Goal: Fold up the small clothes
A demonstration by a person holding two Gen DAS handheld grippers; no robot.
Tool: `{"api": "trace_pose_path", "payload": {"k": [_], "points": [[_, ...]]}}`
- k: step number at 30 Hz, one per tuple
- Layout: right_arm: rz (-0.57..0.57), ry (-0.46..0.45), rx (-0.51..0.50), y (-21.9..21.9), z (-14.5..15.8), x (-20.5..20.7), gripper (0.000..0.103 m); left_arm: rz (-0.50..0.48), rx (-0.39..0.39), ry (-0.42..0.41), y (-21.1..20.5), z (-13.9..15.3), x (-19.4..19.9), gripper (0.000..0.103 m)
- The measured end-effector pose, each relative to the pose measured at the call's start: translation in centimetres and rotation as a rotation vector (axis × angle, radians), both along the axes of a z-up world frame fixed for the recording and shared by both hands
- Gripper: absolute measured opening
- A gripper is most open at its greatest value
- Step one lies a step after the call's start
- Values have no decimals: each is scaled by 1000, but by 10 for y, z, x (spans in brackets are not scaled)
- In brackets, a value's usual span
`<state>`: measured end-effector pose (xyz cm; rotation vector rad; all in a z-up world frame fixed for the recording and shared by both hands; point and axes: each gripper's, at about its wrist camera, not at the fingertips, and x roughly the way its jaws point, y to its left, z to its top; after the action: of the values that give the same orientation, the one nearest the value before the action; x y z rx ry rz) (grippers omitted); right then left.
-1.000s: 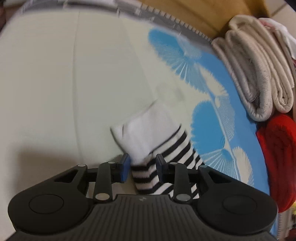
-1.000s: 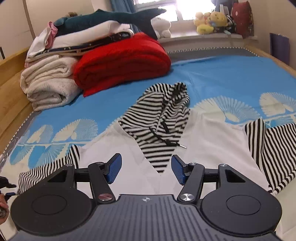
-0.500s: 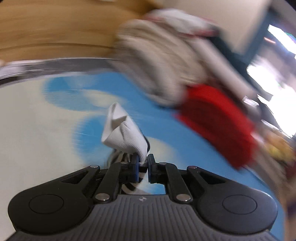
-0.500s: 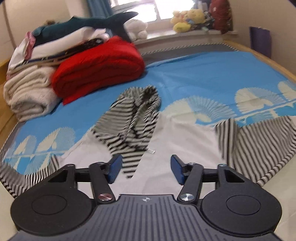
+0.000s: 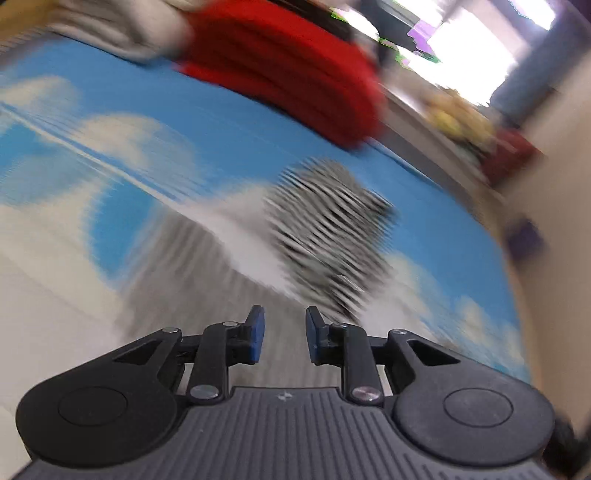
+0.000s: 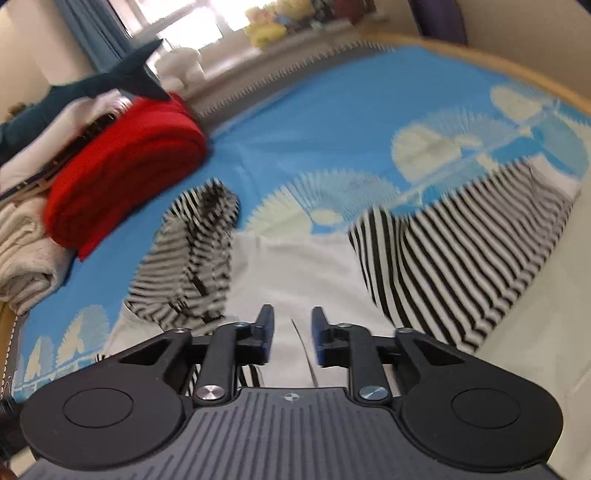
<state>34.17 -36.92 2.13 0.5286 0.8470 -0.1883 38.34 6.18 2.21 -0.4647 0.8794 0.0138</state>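
Left wrist view heavily smeared by motion. Left gripper [image 5: 282,334] with blue pads apart and widening, nothing between them; blurred grey-white cloth beneath, apparently a striped sleeve, though the smear prevents certainty.

Right gripper [image 6: 292,334] above the garment, jaws narrowing, a gap between the blue pads, nothing pinched. A thin crease or seam of white cloth visible in the gap, below the pads.

White hooded top with black-and-white striped hood and sleeves [image 6: 295,273] spread flat on blue bedsheet printed with pale fan shapes [image 6: 351,110]. Striped hood [image 6: 192,258] crumpled to the left of the white body panel, drawcord dangling across it. Striped right-hand sleeve [image 6: 461,258] stretched out toward the bed's edge, white cuff at its far end. Same hood in the left wrist view [image 5: 332,236], a blurred striped mass ahead of the pads.

Folded red knitted blanket [image 6: 122,170] near the hood, on the sheet. Stack of cream folded towels [image 6: 26,254] just beside the blanket, toward the wooden bed frame. Dark teal plush shark [image 6: 96,85] lying atop the pile behind the blanket. Yellow soft toys [image 6: 273,26] on the windowsill, window bright and washed out.
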Motion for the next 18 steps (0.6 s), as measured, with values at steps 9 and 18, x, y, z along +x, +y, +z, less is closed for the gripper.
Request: {"api": "trace_pose_path", "payload": {"k": [9, 18], "points": [[-1, 219, 98, 23, -80, 32, 28, 163, 27, 67, 65, -10, 45, 25], [36, 249, 13, 48, -113, 47, 6, 39, 32, 93, 72, -11, 44, 25]]}}
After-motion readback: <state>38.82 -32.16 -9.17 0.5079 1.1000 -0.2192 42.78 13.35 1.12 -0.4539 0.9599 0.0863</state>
